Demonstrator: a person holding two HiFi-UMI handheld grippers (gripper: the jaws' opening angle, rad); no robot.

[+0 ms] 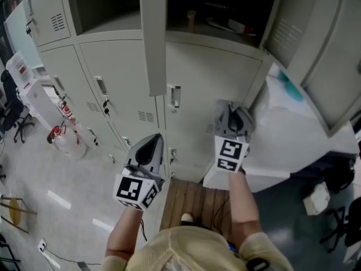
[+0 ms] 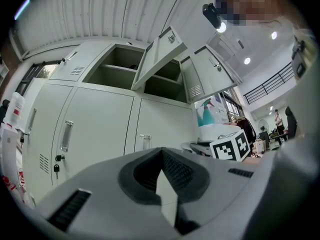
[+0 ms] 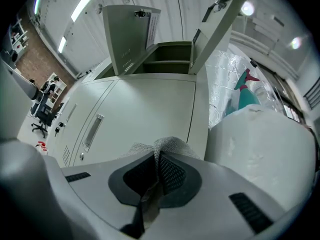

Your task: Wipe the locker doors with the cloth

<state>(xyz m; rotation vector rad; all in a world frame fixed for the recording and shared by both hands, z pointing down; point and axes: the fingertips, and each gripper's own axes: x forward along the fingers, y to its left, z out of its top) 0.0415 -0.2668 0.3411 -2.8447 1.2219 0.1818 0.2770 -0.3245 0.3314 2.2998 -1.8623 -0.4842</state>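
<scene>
Before the locker doors, right claw grips cloth pointing doorward; left claw clenched empty

3 cams, all toward lockers

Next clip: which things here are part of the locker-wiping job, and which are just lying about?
Part of the job:
cloth, clamped in the shut right gripper
grey locker doors

Just lying about:
white plastic-wrapped bundle beside the lockers
wooden slats on the floor
office chair
oddments in the open upper locker
left gripper, shut and empty
</scene>
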